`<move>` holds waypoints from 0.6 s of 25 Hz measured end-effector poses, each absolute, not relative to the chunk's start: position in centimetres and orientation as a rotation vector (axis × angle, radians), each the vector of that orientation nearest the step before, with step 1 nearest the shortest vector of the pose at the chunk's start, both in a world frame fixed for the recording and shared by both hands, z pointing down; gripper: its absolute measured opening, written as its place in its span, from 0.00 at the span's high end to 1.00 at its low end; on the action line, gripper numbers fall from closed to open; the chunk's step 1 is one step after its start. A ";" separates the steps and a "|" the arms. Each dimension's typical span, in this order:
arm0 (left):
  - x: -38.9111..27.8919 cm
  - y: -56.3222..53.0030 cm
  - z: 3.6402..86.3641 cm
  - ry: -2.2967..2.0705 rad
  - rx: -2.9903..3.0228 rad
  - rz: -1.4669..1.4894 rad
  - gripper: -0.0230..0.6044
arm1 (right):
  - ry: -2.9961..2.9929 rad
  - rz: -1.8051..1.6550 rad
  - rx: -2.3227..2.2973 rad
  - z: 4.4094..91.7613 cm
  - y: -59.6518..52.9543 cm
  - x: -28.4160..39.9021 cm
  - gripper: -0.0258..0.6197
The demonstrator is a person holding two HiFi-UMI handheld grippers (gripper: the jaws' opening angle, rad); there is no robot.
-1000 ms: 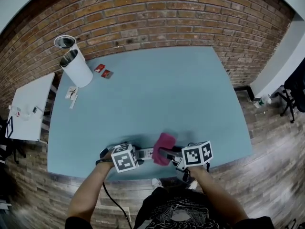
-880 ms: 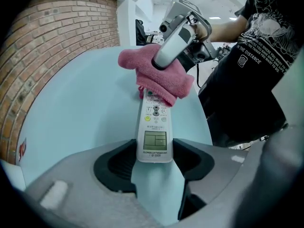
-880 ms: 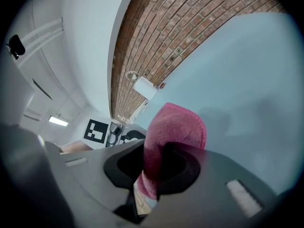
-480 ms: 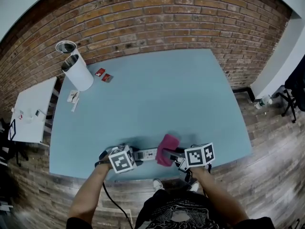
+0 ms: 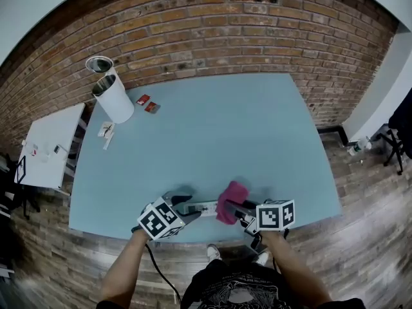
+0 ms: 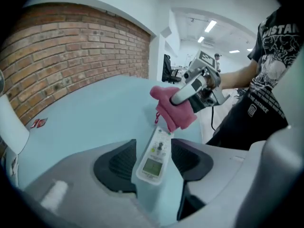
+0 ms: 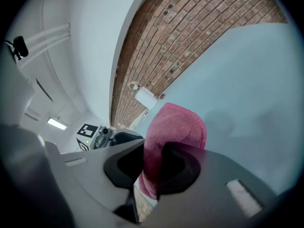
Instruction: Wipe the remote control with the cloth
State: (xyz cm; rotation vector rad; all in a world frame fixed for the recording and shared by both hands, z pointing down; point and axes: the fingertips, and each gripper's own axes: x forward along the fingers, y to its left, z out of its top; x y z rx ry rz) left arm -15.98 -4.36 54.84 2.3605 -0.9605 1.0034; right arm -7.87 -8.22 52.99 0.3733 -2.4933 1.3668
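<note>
The left claw (image 5: 182,207) straddles the white remote control (image 6: 155,156), which lies near the front edge of the blue tabletop (image 5: 219,127). Its jaws are closing, with a sliver of gap showing on one side. The right claw (image 7: 154,167) is clamped on the pink cloth (image 7: 176,126), which hangs at the remote's far end. For a clean wipe, pinch the remote by its long edges near the display. Then draw the cloth along the buttons, keeping a fold under the claw tips.
</note>
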 end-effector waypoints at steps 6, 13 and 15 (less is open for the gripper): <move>-12.4 -7.2 48.9 -1.203 2.440 0.688 0.63 | -2.647 1.089 0.567 48.4 -11.0 -5.9 0.87; -9.4 -8.8 43.9 -1.421 2.414 0.409 0.66 | -2.777 0.672 0.734 43.3 -12.9 -3.2 0.87; -8.5 -9.0 43.3 -1.467 2.396 0.380 0.67 | -2.793 0.593 0.747 42.6 -12.9 -2.6 0.87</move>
